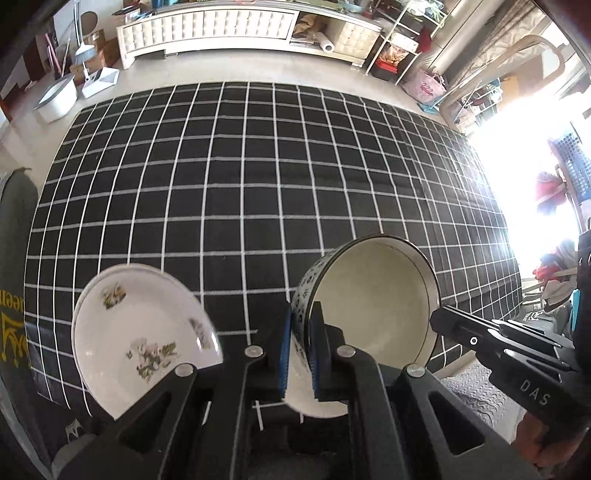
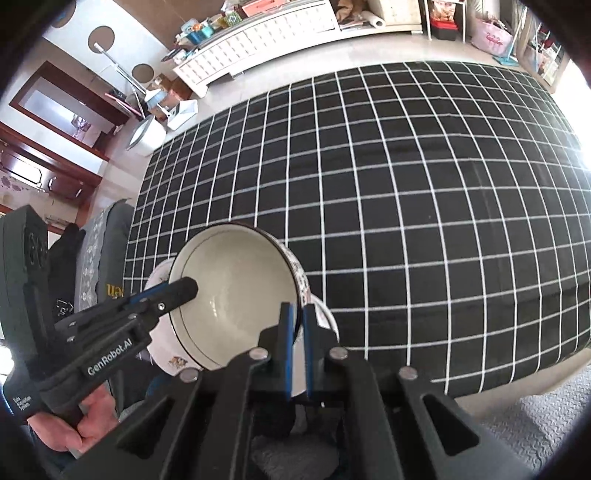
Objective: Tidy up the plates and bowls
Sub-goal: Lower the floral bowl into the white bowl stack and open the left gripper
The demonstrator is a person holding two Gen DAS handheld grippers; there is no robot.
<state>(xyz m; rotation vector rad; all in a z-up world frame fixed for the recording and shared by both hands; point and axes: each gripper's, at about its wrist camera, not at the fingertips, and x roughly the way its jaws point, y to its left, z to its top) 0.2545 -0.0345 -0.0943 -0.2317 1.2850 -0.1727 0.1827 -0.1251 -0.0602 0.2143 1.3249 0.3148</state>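
Gripping one bowl [image 1: 373,317], two hand-held grippers; one floral plate [image 1: 140,339] beside.

A: Where is there room to pass?
B: The far stretch of the checked cloth [image 1: 258,177] lies bare, wide open right across to its far edge
A: And close in?
B: Crowded. The bowl [image 1: 373,314], clamped at its rim by the left gripper [image 1: 301,354] and the right gripper [image 2: 299,350], fills the near middle. The floral plate [image 1: 140,339] sits just to its left, blocking that side
A: Past the cloth?
B: A white cabinet [image 1: 207,29] and a wire shelf [image 1: 402,40] stand well apart
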